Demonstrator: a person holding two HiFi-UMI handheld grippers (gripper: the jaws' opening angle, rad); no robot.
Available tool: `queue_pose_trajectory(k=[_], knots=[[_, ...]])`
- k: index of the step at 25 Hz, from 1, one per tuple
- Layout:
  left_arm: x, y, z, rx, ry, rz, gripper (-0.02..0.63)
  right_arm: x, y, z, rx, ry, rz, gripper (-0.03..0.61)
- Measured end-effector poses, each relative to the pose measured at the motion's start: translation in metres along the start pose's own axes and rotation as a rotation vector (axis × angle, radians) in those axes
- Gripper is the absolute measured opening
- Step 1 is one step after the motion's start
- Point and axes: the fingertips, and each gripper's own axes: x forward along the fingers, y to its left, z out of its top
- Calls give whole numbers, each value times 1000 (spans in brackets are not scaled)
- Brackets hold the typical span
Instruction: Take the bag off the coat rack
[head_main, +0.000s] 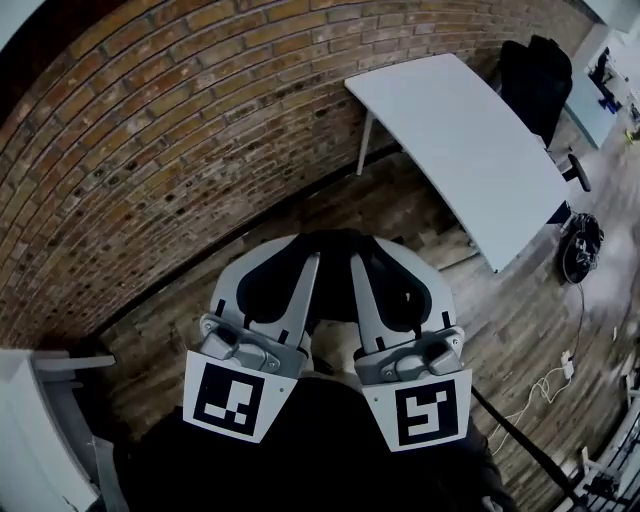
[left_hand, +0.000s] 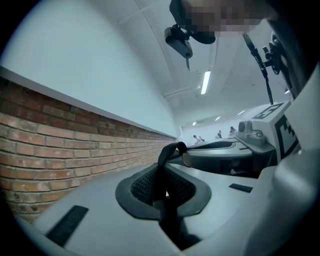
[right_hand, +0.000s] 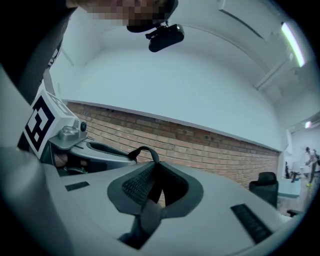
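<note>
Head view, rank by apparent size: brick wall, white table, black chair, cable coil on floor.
Largest to smallest:
brick wall
white table
black chair
cable coil
The chair is farther off, so its look may understate it.

Shells of left hand-held gripper (left_hand: 167, 197) and right hand-held gripper (right_hand: 152, 192): smooth matt grey plastic. Their pads (left_hand: 142, 189): black, ribbed, rubbery-looking. The strap (left_hand: 169, 152) is black woven cloth, matt. The marker cubes (head_main: 232, 397) are white with matt black print. The wall (head_main: 150, 130) is rough matt brick, the floor (head_main: 520, 330) worn wood planks. The bench (head_main: 460, 140) has a smooth white top with a slight sheen; its leg (head_main: 364, 145) is pale, looks like painted metal.
</note>
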Motion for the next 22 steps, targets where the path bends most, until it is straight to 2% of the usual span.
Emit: queue_pose_trajectory(k=[9,22], knots=[[98,-34,-1,-30,-16,-309,38,0,-89,-23,-16,92,-300,34],[179,-55,4,-3,-33,-628,38,9,-158,-35,-26,149,-613,34]])
